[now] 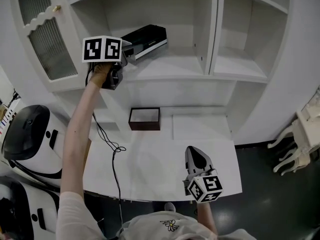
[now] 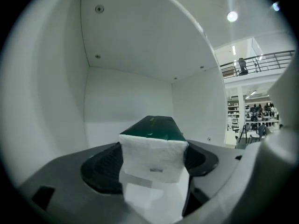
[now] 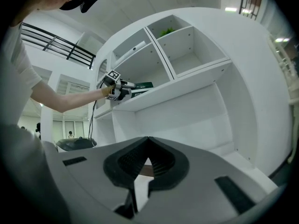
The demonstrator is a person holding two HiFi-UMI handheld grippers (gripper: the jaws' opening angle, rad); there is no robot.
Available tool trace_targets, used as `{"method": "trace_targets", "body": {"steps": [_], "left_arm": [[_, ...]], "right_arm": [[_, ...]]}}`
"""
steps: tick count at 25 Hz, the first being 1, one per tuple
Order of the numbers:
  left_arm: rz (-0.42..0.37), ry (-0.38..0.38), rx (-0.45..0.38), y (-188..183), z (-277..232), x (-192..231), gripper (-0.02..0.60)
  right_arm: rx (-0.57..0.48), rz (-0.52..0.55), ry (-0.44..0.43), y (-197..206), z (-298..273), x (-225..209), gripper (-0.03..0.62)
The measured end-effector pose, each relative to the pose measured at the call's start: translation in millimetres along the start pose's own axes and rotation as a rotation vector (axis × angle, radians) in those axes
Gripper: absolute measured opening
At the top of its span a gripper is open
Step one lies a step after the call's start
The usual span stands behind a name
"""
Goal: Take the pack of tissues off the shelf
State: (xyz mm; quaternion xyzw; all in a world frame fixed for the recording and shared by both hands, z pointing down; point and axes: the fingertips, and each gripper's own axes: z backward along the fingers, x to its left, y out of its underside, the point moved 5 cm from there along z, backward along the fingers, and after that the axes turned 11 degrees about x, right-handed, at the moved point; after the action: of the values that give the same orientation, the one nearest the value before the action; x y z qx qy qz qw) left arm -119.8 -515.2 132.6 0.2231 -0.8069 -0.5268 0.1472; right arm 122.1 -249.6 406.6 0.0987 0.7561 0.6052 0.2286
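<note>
The pack [image 1: 147, 39] is in the shelf's [image 1: 170, 68] wide bay, its near end between the left gripper's [image 1: 129, 52] jaws. Below, a box [image 1: 145, 126] sits on the table [image 1: 150, 159], beyond the right gripper [image 1: 194, 152].

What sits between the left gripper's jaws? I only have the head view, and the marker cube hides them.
Observer: In the left gripper view, the pack of tissues fills the left gripper, its white end toward the camera and a pad against each side.
Operator: What colour is the pack's top? It looks black to me.
Observer: Dark green.
Operator: Is the right gripper carrying anything?
Observer: No. Its own view shows the right gripper with its tips together, holding nothing.
</note>
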Motion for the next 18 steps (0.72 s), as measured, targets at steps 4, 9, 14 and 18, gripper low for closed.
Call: {"method": "trace_targets", "body": {"steps": [4, 9, 14, 18], "left_arm": [[0.0, -0.008, -0.094, -3, 39, -18, 0.385], [-0.002, -0.032, -0.236, 7, 100, -46, 0.385], [0.015, -0.053, -0.397, 33, 162, -67, 0.385], [0.007, -0.115, -0.515, 66, 210, -83, 0.385]], "right_arm": [[-0.039, 0.059, 0.008, -9, 18, 16, 0.002], [-0.092, 0.144, 0.029, -23, 43, 40, 0.002], [-0.136, 0.205, 0.051, -35, 64, 67, 0.002], [-0.185, 0.261, 0.07, -47, 79, 88, 0.002]]}}
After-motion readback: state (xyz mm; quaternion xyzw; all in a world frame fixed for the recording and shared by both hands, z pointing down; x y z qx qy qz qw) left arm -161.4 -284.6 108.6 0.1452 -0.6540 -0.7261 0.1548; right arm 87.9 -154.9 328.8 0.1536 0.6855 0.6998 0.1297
